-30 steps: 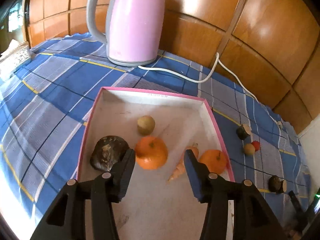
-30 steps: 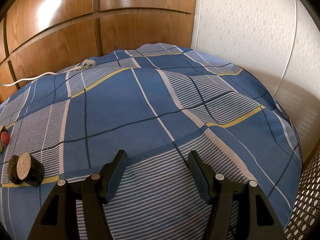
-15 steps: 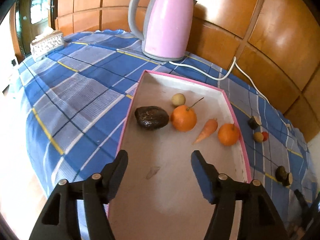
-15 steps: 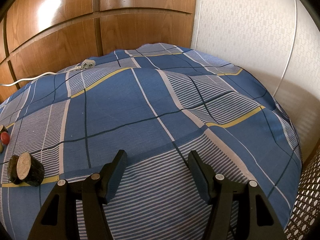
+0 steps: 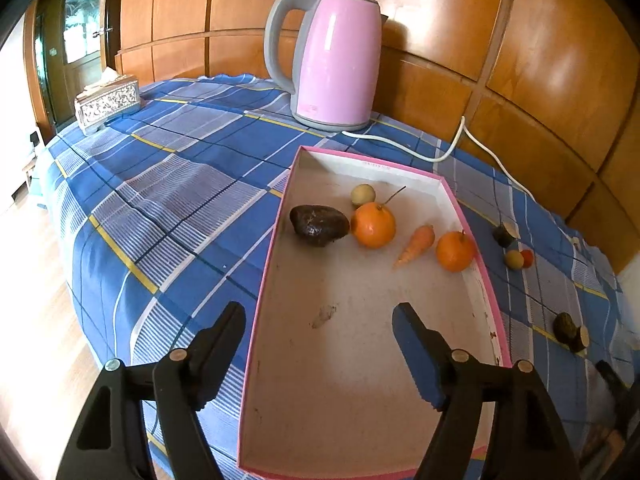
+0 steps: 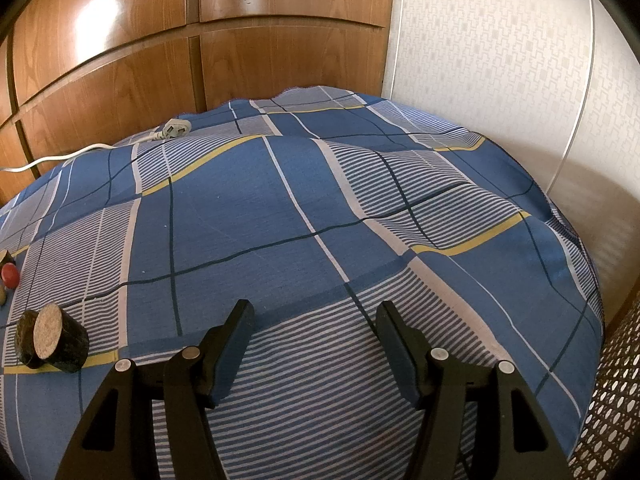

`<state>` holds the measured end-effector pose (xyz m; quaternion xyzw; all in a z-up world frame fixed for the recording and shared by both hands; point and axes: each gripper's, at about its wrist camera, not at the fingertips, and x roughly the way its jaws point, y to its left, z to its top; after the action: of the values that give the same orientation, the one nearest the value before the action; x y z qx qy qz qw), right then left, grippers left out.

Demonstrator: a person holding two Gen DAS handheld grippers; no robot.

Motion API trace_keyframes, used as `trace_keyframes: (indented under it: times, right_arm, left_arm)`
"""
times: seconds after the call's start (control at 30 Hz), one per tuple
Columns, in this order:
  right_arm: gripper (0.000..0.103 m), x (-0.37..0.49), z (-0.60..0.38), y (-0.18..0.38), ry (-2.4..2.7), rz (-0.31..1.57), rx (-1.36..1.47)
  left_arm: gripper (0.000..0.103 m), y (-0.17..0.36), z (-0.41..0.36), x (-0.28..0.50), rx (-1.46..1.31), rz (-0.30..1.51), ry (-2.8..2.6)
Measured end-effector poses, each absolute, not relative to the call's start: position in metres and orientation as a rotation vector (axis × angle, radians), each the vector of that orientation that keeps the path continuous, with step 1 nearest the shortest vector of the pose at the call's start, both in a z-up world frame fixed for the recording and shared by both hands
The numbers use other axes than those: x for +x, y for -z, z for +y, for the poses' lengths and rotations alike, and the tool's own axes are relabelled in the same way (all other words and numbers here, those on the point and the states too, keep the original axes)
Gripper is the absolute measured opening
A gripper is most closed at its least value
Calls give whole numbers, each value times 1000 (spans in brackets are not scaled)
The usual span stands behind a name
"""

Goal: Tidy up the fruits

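A pink-rimmed white box (image 5: 276,236) lies on the blue checked cloth. Inside it sit a dark avocado (image 5: 319,225), an orange (image 5: 373,225), a second orange (image 5: 455,251), a small carrot (image 5: 416,245) and a pale round fruit (image 5: 363,195). My left gripper (image 5: 318,320) hovers over the box's near end, jaws opening, nothing between them. On the cloth right of the box are a cut dark piece (image 5: 503,235), a tan ball (image 5: 513,259), a red ball (image 5: 527,257) and a cut avocado piece (image 5: 568,326). My right gripper (image 6: 315,316) is open over bare cloth, right of a cut avocado piece (image 6: 52,338).
A pink electric kettle (image 5: 332,56) stands behind the box, its white cord (image 5: 440,152) trailing right to a plug (image 6: 174,130). A patterned tissue box (image 5: 107,102) sits at the far left. Wooden panelling backs the table; a white wall stands right.
My left gripper drew back from the orange and the avocado toward the box's near end, and its jaws widened. The right gripper has not moved.
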<state>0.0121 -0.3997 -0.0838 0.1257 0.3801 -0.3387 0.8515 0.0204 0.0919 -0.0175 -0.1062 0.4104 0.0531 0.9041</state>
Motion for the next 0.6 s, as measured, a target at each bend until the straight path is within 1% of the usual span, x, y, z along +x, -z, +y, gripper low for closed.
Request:
trace_keyframes:
  times: [0.6]
  right_arm:
    - [64, 12, -399, 85, 714, 805, 262]
  left_arm:
    - [79, 28, 101, 10, -261, 863, -108]
